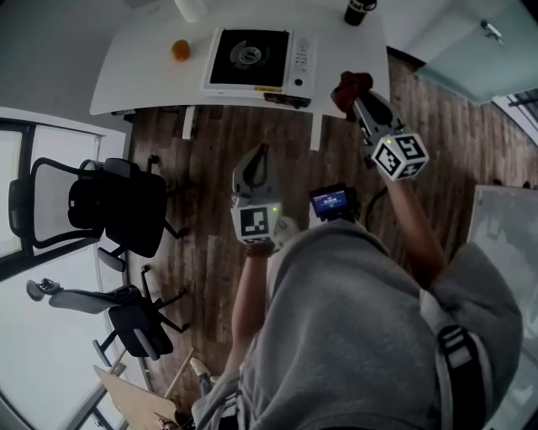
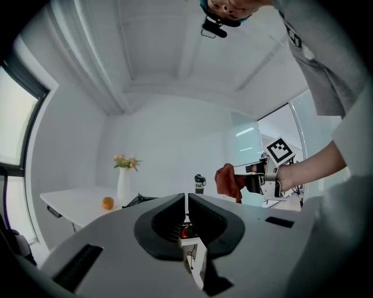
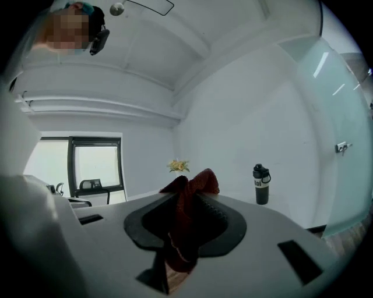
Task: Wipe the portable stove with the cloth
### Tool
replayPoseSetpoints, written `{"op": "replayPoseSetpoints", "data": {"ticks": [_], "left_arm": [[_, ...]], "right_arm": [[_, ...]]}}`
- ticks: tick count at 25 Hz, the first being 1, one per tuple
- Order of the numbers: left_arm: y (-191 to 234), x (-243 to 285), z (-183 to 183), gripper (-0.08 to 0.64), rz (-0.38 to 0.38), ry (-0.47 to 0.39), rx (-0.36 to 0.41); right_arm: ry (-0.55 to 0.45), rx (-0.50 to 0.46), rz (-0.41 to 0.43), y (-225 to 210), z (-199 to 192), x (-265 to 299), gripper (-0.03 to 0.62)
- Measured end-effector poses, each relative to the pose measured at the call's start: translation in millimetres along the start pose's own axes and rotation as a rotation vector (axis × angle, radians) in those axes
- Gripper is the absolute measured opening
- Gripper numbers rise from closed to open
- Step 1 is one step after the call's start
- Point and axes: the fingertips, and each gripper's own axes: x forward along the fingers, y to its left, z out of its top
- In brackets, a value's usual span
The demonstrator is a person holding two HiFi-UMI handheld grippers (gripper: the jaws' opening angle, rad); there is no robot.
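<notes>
Dark red cloth [image 3: 185,221], bunched, sits clamped between the black jaws of the right gripper [image 3: 187,201]. One fold stands up past the tips and the rest hangs down inside the jaws. Jaws of the left gripper [image 2: 186,205] are pressed together with nothing between them.

Both grippers are held out in front of the person, roughly level, above the brown wood-plank floor [image 1: 218,159]. The right one is nearer the surface. In the left gripper view the right gripper shows off to the right, cloth at its tip.

White rounded surface [image 1: 143,71] lies ahead. Black-topped portable stove [image 1: 256,57] in a white casing, round burner at centre and control panel on its right side, rests on the surface near the front edge. It is well apart from both grippers, and the cloth is not touching it.

Small orange fruit [image 1: 181,49] lies on the surface left of the stove, apart from it. Black drinking bottle [image 1: 358,10] stands upright at the far right of the surface. White vase with yellow flowers [image 2: 124,177] stands behind the fruit in the left gripper view. Two black office chairs [image 1: 113,206] stand on the floor to the left, by the window.
</notes>
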Motion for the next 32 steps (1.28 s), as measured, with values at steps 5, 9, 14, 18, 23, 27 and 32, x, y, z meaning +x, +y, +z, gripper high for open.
{"op": "replayPoseSetpoints", "data": {"ticks": [5, 9, 14, 18, 23, 27, 32], "left_arm": [[31, 7, -6, 0.041, -0.032, 0.014, -0.004], [47, 28, -6, 0.041, -0.038, 0.039, 0.003], [82, 74, -1, 0.043, -0.012, 0.053, 0.08], [112, 107, -7, 0.043, 0.013, 0.099, 0.123], [155, 139, -14, 0.043, 0.062, 0.147, 0.153], [180, 154, -25, 0.044, 0.103, 0.175, 0.135], [193, 178, -44, 0.059, 0.07, 0.217, 0.138]], "right_arm": [[0.001, -0.035, -0.043, 4, 5, 20, 0.1], [0.014, -0.039, -0.054, -12, 1, 42, 0.1], [0.036, -0.064, -0.043, -42, -9, 89, 0.1], [0.055, -0.1, -0.007, -63, -20, 123, 0.101], [0.055, -0.099, 0.006, -102, -31, 164, 0.101], [0.074, -0.053, 0.005, -126, -44, 198, 0.101], [0.144, -0.037, 0.007, -145, -59, 236, 0.101]]}}
